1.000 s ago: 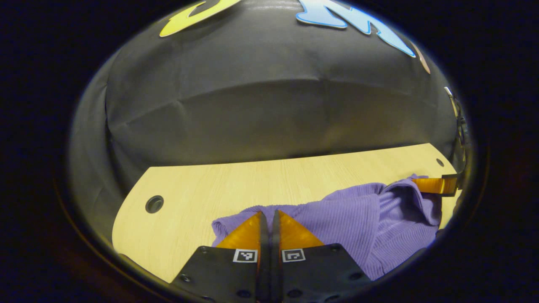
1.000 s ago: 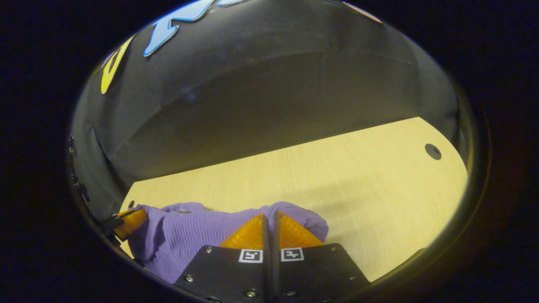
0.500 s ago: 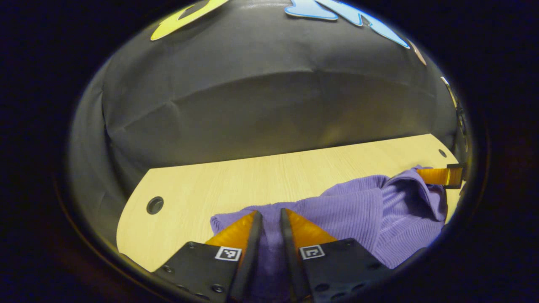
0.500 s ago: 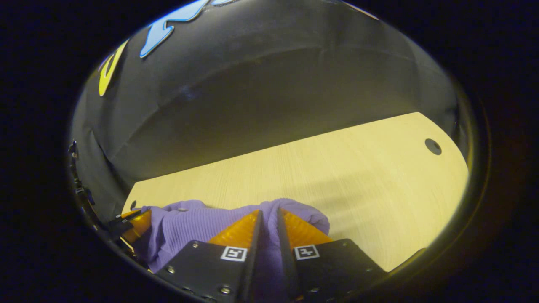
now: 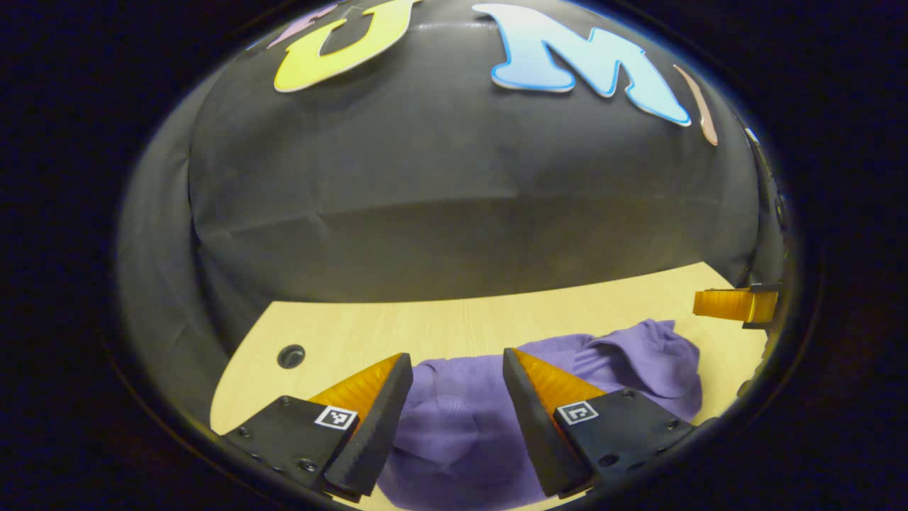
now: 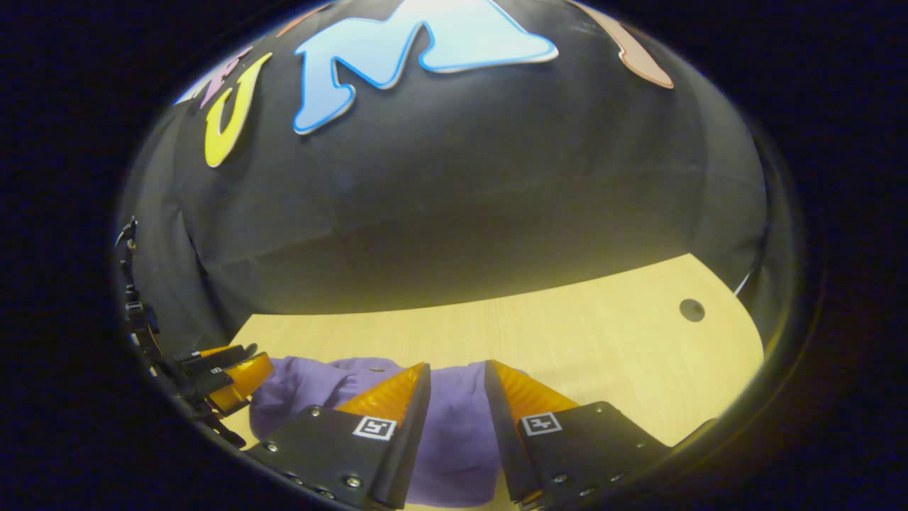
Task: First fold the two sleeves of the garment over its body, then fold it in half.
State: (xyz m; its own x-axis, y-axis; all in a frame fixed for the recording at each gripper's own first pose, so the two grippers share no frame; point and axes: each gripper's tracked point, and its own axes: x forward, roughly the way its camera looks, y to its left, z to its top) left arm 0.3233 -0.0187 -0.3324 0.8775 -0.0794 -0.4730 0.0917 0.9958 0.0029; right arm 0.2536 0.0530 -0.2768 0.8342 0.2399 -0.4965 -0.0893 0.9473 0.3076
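Pale wood table (image 5: 496, 319), cable hole (image 5: 291, 355) at left. Left gripper (image 5: 454, 369) jaws wide apart over bunched purple ribbed garment (image 5: 461, 426), apparently not touching. Right gripper (image 6: 454, 372) jaws parted above same cloth.

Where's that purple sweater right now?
The purple sweater lies bunched on the wooden table, just beyond the open left gripper; in the right gripper view it sits past the open right gripper.

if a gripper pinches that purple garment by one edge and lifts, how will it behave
The purple garment is ribbed knit lying in soft bunched folds on the table, so it would probably sag and drape rather than hold shape. It looks light, and a push would likely bunch it.
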